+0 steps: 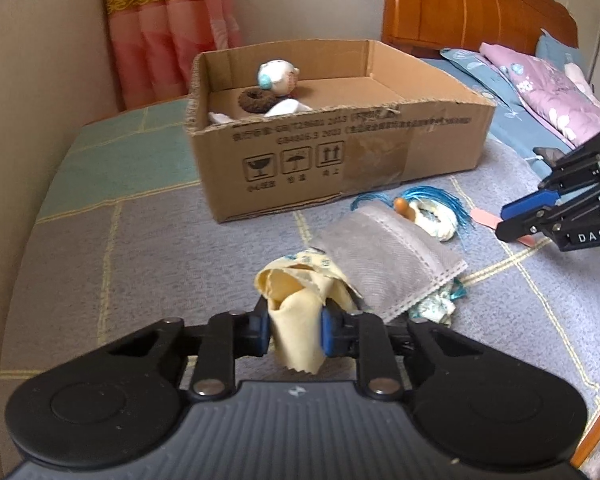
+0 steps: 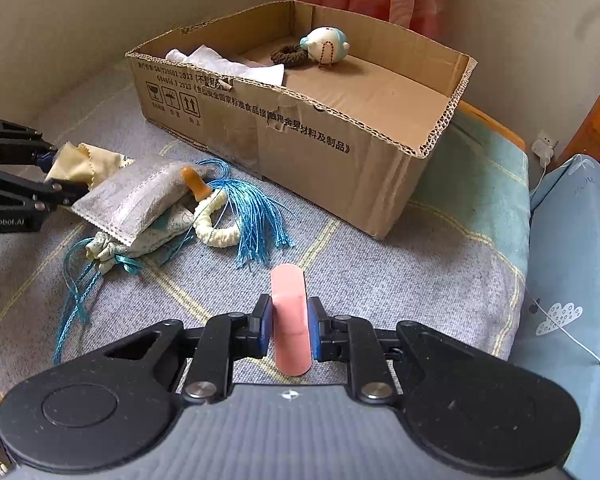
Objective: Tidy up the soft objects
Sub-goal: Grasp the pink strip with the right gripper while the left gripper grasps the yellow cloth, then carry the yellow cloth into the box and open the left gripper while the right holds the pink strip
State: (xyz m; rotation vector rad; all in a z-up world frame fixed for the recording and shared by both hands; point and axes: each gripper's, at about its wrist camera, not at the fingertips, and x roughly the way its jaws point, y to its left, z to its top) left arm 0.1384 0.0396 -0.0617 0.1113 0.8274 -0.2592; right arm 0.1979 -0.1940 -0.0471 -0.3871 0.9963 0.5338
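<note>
a: item one, yellow cloth [image 1: 296, 320]. location: on the bed [image 1: 148, 248], at 6 o'clock in the left wrist view, nearest the camera. status: pinched between the fingers [image 1: 327, 330] of the left gripper [image 1: 294, 330], which are closed on a loose fold of it.

b: risk on that entry?

a: the hold is on one fold only; the rest of the cloth trails under the edge of the grey fabric pouch [image 1: 392, 260] at 1 o'clock of it. judged: lifting may drag the pouch along, or the thin fold may slide out of the pads.

b: item two?

a: pink foam block [image 2: 290, 320]. location: upright in the right gripper [image 2: 290, 330], fingers clamped on its lower half, bottom centre of the right wrist view. risk: soft foam squashes, so it could tilt or squirm out on the way over.

b: destination?

a: cardboard box [image 1: 340, 152], at 12 o'clock from both grippers, on the bed. already holds a round plush toy [image 2: 326, 46], a brown scrunchie [image 2: 290, 56] and white tissue [image 2: 228, 66]. risk: the near wall is torn and ragged; a hanging cloth corner could catch on it and fall short.

b: still loose on the bed?

a: the pouch, a cream scrunchie [image 2: 216, 228], a blue tassel [image 2: 256, 212], a small drawstring bag [image 2: 132, 248]. all touching or overlapping, threads tangled, so one pull may shift several.
</note>
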